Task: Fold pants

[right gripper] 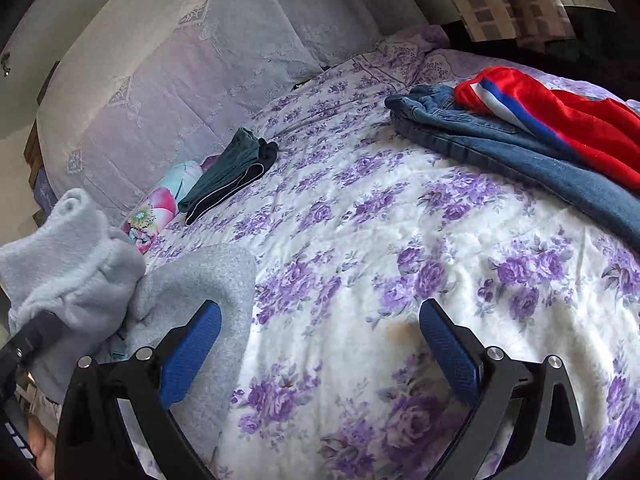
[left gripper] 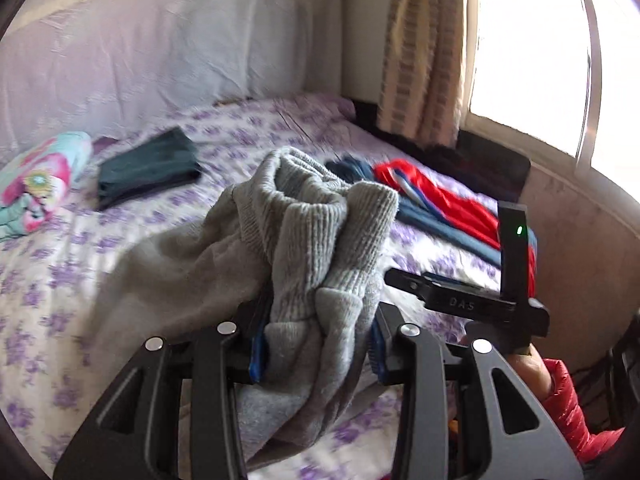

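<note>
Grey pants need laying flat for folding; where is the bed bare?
Bare bedspread lies ahead of the open right gripper, between the folded dark green garment and the jeans. Crowded: jeans and red garment right, floral bundle left.

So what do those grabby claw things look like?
Each hand-held gripper, left and right, is a black frame with triangle cut-outs, silver round rivets and bumpy blue finger pads. The person's sleeve is puffy and red.

A bed with a purple-flowered bedspread (right gripper: 360,240) fills the room, a pale quilted headboard (left gripper: 140,52) behind it (lace-covered), and 1 bright window (left gripper: 532,52) beside checked curtains (left gripper: 424,52).
</note>
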`<action>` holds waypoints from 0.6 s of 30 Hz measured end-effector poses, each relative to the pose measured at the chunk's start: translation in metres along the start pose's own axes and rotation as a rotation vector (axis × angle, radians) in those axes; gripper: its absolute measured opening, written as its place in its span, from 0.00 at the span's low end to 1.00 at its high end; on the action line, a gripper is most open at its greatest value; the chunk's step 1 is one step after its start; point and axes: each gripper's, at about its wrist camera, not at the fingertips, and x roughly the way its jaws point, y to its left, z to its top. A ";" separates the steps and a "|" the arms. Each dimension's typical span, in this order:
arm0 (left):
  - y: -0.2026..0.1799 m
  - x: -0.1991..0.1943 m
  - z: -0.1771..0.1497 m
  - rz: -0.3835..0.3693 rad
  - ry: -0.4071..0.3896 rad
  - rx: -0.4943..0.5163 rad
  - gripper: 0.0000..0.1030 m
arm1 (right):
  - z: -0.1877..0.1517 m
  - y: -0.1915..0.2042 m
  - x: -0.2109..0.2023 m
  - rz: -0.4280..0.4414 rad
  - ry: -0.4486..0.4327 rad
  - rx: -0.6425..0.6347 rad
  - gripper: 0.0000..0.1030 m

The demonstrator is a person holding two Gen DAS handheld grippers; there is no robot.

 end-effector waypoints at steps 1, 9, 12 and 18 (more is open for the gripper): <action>-0.003 0.008 -0.002 0.004 0.012 0.007 0.36 | -0.001 -0.001 0.001 -0.007 0.002 -0.006 0.97; 0.006 0.036 -0.022 -0.100 0.133 -0.083 0.90 | -0.004 0.006 0.010 -0.031 0.035 -0.071 0.97; 0.004 0.011 -0.024 -0.092 0.083 -0.090 0.90 | -0.005 0.006 0.009 -0.022 0.033 -0.064 0.97; 0.070 -0.035 -0.020 0.053 -0.011 -0.271 0.95 | -0.004 0.003 0.008 0.000 0.027 -0.047 0.97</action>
